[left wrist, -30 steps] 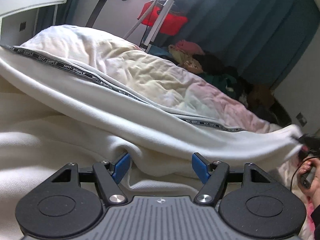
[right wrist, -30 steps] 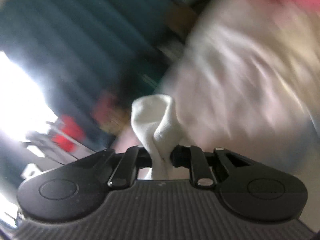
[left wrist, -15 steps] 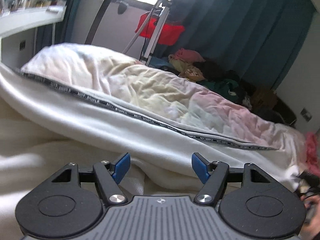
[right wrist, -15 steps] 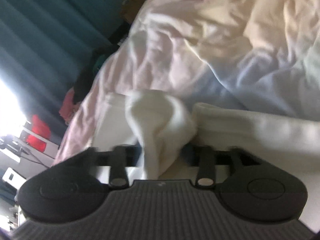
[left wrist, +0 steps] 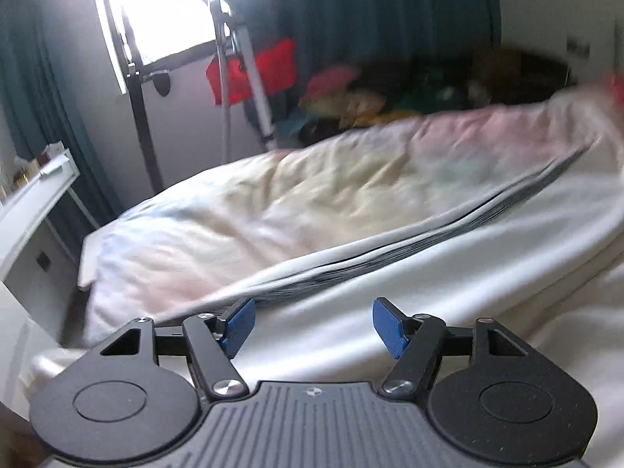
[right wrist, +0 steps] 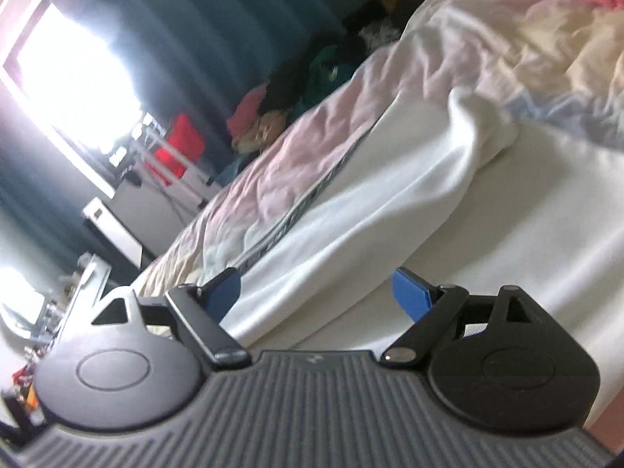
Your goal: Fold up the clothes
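A white garment with a black printed stripe (left wrist: 390, 257) lies stretched across the bed; it also shows in the right wrist view (right wrist: 390, 210) as a long folded band with a bunched end (right wrist: 483, 124). My left gripper (left wrist: 312, 325) is open just above the white cloth, holding nothing. My right gripper (right wrist: 318, 292) is open, its blue pads either side of the cloth's near edge without gripping it.
The bed is covered by a crumpled pastel quilt (left wrist: 312, 179). Beyond it lie a pile of coloured clothes (left wrist: 370, 97), a red item on a metal stand (left wrist: 253, 66), dark teal curtains (right wrist: 202, 31) and a white shelf (left wrist: 35, 195) at left.
My right gripper has opened and let go of the bunched white cloth, which now lies on the bed. My left gripper stayed open and swung left, blurring the view.
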Action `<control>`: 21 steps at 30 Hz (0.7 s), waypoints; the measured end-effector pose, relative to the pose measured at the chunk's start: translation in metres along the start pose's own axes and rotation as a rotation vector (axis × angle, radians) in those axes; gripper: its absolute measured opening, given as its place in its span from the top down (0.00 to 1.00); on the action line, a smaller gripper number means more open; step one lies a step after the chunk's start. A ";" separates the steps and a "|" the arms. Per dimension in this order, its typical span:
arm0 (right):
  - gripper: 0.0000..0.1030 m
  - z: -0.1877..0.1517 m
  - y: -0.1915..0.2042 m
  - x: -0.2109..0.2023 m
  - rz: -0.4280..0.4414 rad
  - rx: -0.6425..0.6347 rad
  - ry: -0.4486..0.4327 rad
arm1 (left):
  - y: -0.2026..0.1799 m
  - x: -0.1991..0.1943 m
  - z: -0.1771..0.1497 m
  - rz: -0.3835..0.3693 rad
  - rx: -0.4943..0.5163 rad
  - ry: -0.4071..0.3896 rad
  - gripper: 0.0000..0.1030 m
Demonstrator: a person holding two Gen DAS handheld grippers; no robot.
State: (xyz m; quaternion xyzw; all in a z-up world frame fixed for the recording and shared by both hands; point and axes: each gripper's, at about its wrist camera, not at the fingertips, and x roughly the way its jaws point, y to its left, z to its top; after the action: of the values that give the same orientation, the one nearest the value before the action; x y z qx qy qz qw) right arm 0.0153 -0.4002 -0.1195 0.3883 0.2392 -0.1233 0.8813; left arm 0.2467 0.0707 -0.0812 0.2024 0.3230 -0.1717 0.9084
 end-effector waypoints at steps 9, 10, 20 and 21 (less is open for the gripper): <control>0.16 -0.012 -0.002 0.052 -0.048 0.065 0.138 | 0.044 0.054 0.004 -0.096 0.187 0.127 0.89; 0.16 -0.013 -0.003 0.056 -0.049 0.078 0.151 | 0.046 0.054 0.007 -0.086 0.161 0.119 1.00; 0.16 -0.021 -0.001 0.061 -0.064 0.075 0.165 | 0.059 0.042 0.027 -0.026 0.101 0.031 0.94; 0.16 -0.021 -0.001 0.062 -0.065 0.076 0.166 | 0.055 0.040 0.025 -0.061 0.142 0.040 0.90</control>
State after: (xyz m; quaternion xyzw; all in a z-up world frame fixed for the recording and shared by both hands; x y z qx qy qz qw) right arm 0.0607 -0.3871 -0.1642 0.4224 0.3190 -0.1283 0.8387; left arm 0.3126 0.0987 -0.0757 0.2598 0.3340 -0.2177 0.8795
